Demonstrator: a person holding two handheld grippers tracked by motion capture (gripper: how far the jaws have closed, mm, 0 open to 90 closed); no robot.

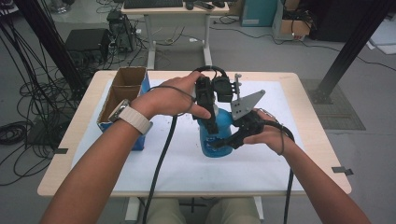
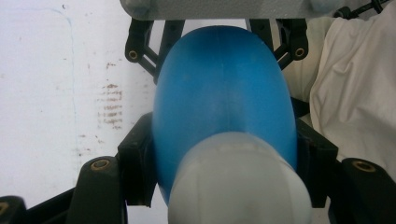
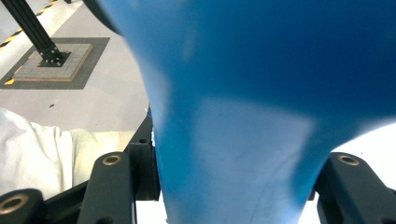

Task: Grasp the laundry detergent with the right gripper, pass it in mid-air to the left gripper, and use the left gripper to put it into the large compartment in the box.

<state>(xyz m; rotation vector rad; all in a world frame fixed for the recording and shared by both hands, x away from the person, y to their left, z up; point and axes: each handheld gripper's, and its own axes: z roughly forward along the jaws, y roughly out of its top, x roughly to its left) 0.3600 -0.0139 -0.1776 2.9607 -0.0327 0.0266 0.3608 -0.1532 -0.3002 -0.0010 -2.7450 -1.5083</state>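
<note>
A blue bottle with a whitish cap stands upright on the white mat at the middle of the table. My left gripper comes down from above and is shut on the bottle's upper part. In the left gripper view its jaws press both sides of the bottle just below the cap. My right gripper reaches in from the right, grey plate on top, and is shut on the lower body. The blue wall sits between the jaws of the right gripper.
An open cardboard box with a blue side stands at the table's left edge. The wooden table borders the mat. Black frame posts, a desk and floor cables lie beyond. Pale cloth shows beside the bottle.
</note>
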